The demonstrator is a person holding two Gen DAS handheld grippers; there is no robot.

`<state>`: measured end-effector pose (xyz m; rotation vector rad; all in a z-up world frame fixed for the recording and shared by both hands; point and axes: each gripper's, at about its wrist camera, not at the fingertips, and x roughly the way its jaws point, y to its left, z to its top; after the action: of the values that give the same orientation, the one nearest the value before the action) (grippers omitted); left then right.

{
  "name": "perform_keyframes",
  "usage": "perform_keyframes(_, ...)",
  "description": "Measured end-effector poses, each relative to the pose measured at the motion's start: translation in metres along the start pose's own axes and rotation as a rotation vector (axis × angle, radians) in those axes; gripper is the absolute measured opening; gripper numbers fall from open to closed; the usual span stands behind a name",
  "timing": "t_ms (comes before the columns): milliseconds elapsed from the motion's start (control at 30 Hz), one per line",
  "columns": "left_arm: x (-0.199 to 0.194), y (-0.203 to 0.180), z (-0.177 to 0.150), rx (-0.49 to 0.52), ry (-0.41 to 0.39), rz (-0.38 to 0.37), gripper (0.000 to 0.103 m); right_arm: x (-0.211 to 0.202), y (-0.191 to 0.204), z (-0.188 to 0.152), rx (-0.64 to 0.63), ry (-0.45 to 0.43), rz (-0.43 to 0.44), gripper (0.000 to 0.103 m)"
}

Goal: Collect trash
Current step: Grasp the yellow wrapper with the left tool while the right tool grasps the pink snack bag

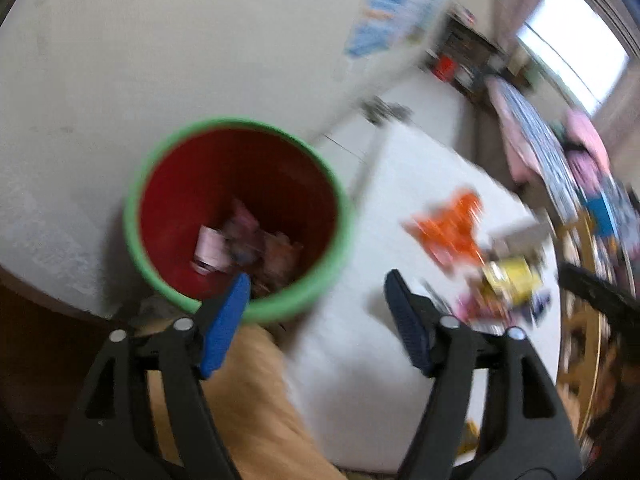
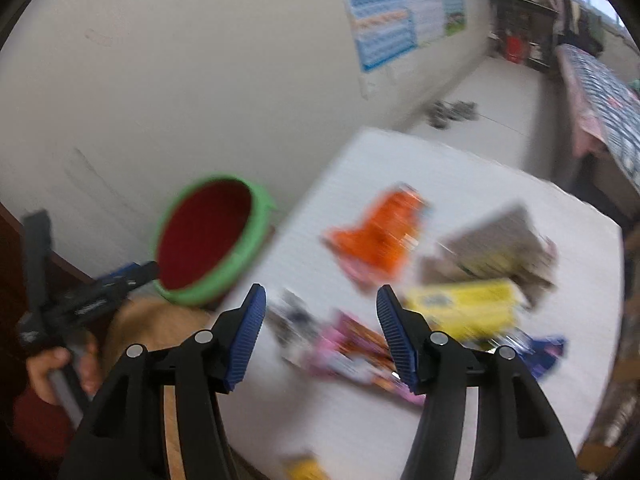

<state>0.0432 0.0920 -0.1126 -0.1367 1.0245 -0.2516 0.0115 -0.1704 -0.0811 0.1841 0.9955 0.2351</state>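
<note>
Left wrist view showed the left claw (image 1: pixel 316 294) spread wide with nothing between its blue ribbed pads. Just ahead of its left finger stood the round red bin with a green rim (image 1: pixel 134 216), holding a few crumpled wrappers (image 1: pixel 236 240) at its bottom. To the right of that claw lay the white desk (image 1: pixel 352 360), with a blurred orange wrapper (image 1: pixel 448 226) and a yellow packet (image 1: pixel 512 280) beyond its right finger.

In the right wrist view, the right claw (image 2: pixel 320 312) was also wide apart and empty, hovering over the desk. A pink and orange wrapper (image 2: pixel 352 348) lay directly ahead between its fingers, the yellow packet sat just past its right finger, and a brown cardboard piece (image 2: pixel 500 240) lay farther out. The bin was ahead to its left, off the desk edge.
</note>
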Motion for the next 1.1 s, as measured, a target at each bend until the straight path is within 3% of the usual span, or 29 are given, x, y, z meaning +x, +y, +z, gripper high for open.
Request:
perform_keyframes(133,0.012,-0.062,-0.038,0.198,0.15,-0.152,0.075,0.007,-0.031,-0.031,0.023,0.098,-0.061,0.056)
perform_keyframes(233,0.023,-0.099,-0.07,0.295,0.273,-0.257,0.077,0.008,-0.048,-0.048,0.07,0.121,-0.068,0.056)
perform_keyframes(400,0.047,-0.147,-0.127,0.446,0.427,-0.301,0.075,0.006,-0.06,-0.06,0.102,0.12,-0.068,0.057)
perform_keyframes(567,0.074,-0.162,-0.145,0.504,0.548,-0.29,0.038,0.009,-0.062,-0.062,0.091,0.111,-0.075,0.062)
perform_keyframes(700,0.074,-0.156,-0.137,0.472,0.529,-0.294,0.028,0.019,-0.06,-0.057,0.057,0.139,-0.07,0.062)
perform_keyframes(900,0.068,-0.142,-0.113,0.448,0.449,-0.234,0.028,0.056,-0.05,-0.061,-0.097,0.276,-0.104,0.064)
perform_keyframes(1033,0.067,-0.127,-0.093,0.404,0.404,-0.212,0.03,0.071,-0.047,-0.064,-0.164,0.314,-0.138,0.065)
perform_keyframes(1100,0.066,-0.121,-0.088,0.38,0.389,-0.204,0.036,0.073,-0.046,-0.067,-0.167,0.317,-0.131,0.06)
